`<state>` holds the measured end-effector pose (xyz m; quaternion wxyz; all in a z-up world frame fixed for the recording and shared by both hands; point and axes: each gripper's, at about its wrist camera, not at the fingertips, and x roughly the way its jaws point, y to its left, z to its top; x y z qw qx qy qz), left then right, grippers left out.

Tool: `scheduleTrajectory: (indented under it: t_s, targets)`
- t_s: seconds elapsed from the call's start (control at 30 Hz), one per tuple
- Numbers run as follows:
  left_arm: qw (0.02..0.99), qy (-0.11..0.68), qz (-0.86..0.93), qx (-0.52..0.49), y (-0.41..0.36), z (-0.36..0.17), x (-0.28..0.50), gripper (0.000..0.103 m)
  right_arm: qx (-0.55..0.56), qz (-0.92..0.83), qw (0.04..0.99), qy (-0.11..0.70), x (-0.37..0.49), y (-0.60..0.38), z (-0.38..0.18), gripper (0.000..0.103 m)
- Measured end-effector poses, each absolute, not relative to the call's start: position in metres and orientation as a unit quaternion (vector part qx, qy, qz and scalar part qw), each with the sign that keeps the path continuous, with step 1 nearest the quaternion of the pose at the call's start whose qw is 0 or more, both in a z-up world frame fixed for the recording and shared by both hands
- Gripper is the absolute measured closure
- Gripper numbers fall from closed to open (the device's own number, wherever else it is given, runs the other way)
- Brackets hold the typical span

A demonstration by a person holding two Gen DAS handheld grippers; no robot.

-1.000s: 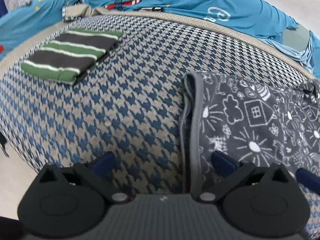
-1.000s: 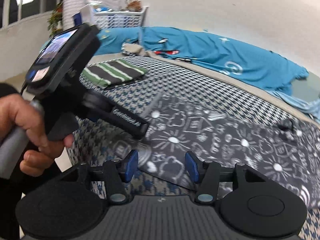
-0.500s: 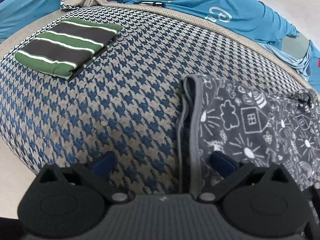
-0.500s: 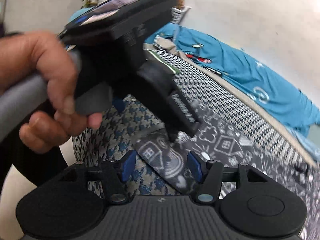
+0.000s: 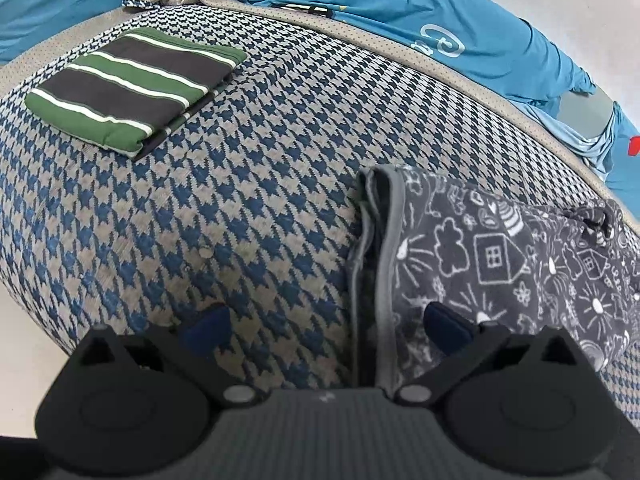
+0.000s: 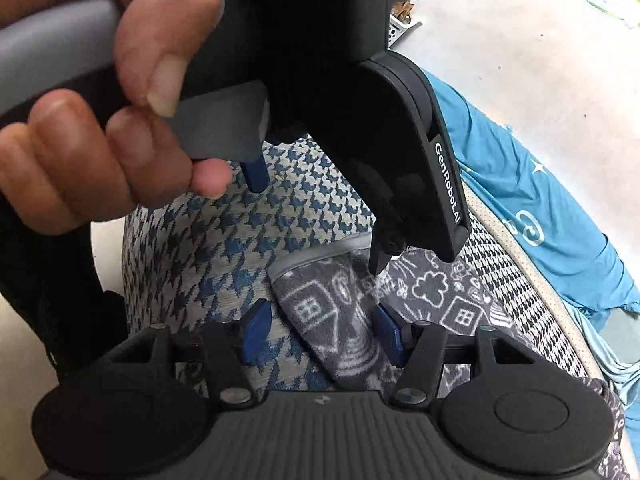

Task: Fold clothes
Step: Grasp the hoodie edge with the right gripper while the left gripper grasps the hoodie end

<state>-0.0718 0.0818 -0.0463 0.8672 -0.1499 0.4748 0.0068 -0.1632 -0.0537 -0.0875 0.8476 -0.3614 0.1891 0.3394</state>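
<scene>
Fingers of the left gripper (image 5: 326,326) are spread wide, one blue pad over the checked cushion (image 5: 240,208), the other over the grey printed garment (image 5: 500,256), its grey-trimmed edge running between them; whether the pads touch cloth is hard to tell. Across from it, the right gripper (image 6: 320,336) also has its fingers apart, straddling a folded corner of the same garment without pressing it. From the right wrist view, the person's hand (image 6: 108,120) and the left gripper's black body block most of the scene. Dark grey with white doodles of houses and clouds, the garment lies flat at the cushion's near edge, its far end bunched. A folded green striped shirt (image 5: 132,88) sits well apart.
</scene>
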Motion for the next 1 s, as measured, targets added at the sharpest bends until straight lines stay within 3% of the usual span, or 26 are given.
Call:
scheduleTrajectory:
  t_s: [0.07,0.2,0.3,0.57,0.93,0.97,1.0]
  targets:
    - [0.865,0.475,-0.001,-0.160,0.083,-0.046,-0.071,0.000,-0.356,0.337,0.851,0.187,-0.161,-0.054,-0.088,0.048]
    - [0.857,0.478,-0.026,-0.190,0.086,-0.047,-0.069,0.000,-0.353,0.335,0.856,0.176,-0.162,-0.057,-0.091,0.072]
    - [0.849,0.480,-0.040,-0.217,0.089,-0.047,-0.064,0.000,-0.345,0.333,0.862,0.168,-0.165,-0.060,-0.088,0.081]
    - [0.817,0.484,-0.089,-0.299,0.103,-0.047,-0.044,0.000,-0.248,0.324,0.894,0.184,-0.157,-0.085,-0.058,0.085]
    - [0.795,0.507,-0.125,-0.309,0.083,-0.056,-0.017,0.000,-0.184,0.322,0.907,0.199,-0.154,-0.108,-0.038,0.086]
    - [0.793,0.509,-0.129,-0.310,0.080,-0.057,-0.015,0.003,-0.182,0.322,0.907,0.199,-0.154,-0.109,-0.037,0.086]
    - [0.789,0.511,-0.133,-0.313,0.077,-0.059,-0.014,0.013,-0.179,0.322,0.908,0.200,-0.154,-0.110,-0.036,0.086]
